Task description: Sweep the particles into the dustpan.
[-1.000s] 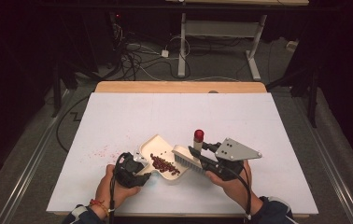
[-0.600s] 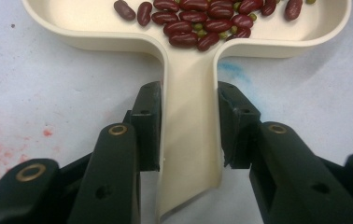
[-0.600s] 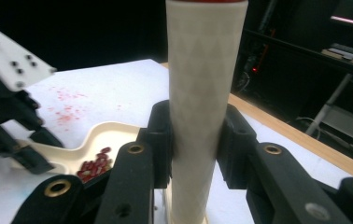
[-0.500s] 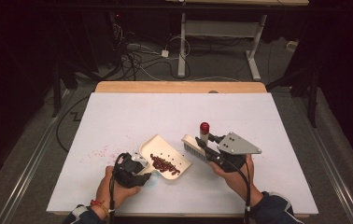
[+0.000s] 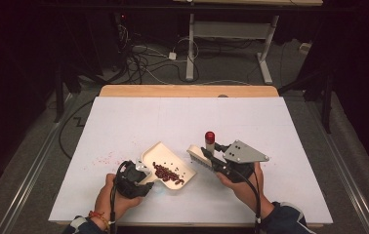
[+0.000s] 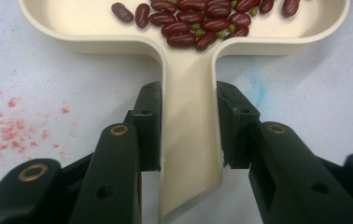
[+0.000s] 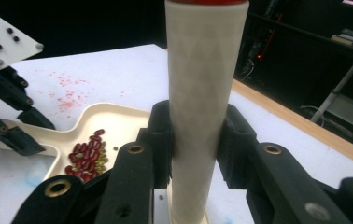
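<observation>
Since a second ago, our right gripper [image 5: 207, 157] has drawn the brush [image 5: 203, 152] off the cream dustpan [image 5: 165, 165] to just beside it in the high view. Our left gripper [image 6: 188, 126] clamps the dustpan handle [image 6: 188, 140], kidney beans [image 6: 198, 23] pooled near it, so we keep it flat on the white table [image 6: 48, 79]. Our right gripper view has jaws shut on the brush handle [image 7: 202, 93]; we sweep low.

My black left gripper [image 6: 188, 126] pinches the handle of a cream plastic dustpan [image 6: 188, 154] holding dark red kidney beans [image 6: 191, 23] mixed with a few small green ones. My black right gripper [image 7: 195, 140] clamps the cream, faintly diamond-patterned brush handle with a red cap [image 5: 210, 137]. The white table sheet [image 5: 182, 122] carries pinkish-red specks and a pale blue smear.
</observation>
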Action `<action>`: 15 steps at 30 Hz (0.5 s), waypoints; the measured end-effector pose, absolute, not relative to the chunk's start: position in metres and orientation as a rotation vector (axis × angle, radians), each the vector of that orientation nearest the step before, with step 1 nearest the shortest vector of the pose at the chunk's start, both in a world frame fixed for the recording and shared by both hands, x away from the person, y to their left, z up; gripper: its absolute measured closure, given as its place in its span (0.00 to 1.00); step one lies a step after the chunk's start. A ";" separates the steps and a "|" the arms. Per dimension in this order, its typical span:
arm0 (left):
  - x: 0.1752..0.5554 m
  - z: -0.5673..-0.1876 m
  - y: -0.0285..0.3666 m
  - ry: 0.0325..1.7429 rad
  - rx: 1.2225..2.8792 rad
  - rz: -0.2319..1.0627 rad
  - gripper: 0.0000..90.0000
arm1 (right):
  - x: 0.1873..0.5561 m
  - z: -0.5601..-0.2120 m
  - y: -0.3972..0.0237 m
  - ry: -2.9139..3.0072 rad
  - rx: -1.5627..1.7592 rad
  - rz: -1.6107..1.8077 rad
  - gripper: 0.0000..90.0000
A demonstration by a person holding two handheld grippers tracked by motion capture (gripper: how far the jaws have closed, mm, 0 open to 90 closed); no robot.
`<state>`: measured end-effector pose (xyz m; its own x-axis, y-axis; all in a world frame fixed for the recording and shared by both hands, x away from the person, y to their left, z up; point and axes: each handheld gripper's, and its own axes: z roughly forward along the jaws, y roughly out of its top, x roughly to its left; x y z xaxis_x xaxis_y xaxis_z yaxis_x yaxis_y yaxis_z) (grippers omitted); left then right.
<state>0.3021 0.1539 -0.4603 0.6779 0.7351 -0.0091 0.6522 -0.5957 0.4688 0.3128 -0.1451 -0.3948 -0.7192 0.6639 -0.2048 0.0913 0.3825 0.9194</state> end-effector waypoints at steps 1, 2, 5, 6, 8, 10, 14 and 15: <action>0.302 -0.461 0.153 1.079 2.451 0.257 0.71 | 0.311 -0.395 -0.144 2.093 0.648 1.336 0.78; 0.302 -0.461 0.153 1.078 2.456 0.256 0.71 | 0.310 -0.394 -0.142 2.101 0.652 1.337 0.78; 0.302 -0.463 0.152 1.082 2.460 0.253 0.71 | 0.306 -0.391 -0.137 2.125 0.648 1.391 0.78; 0.303 -0.463 0.152 1.082 2.461 0.252 0.71 | 0.302 -0.389 -0.135 2.141 0.634 1.422 0.78; 0.303 -0.464 0.152 1.085 2.456 0.247 0.71 | 0.301 -0.388 -0.135 2.136 0.624 1.425 0.78; 0.303 -0.464 0.152 1.091 2.451 0.241 0.71 | 0.299 -0.384 -0.137 2.115 0.624 1.428 0.78; 0.304 -0.466 0.152 1.093 2.447 0.235 0.71 | 0.303 -0.381 -0.145 2.084 0.631 1.434 0.78; 0.304 -0.466 0.152 1.095 2.443 0.233 0.71 | 0.304 -0.381 -0.146 2.080 0.623 1.438 0.78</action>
<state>0.3039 0.1522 -0.4662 0.6704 0.7414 -0.0294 0.6655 -0.5832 0.4657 0.3038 -0.1461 -0.3808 -0.7524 0.6381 -0.1636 0.0724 0.3270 0.9422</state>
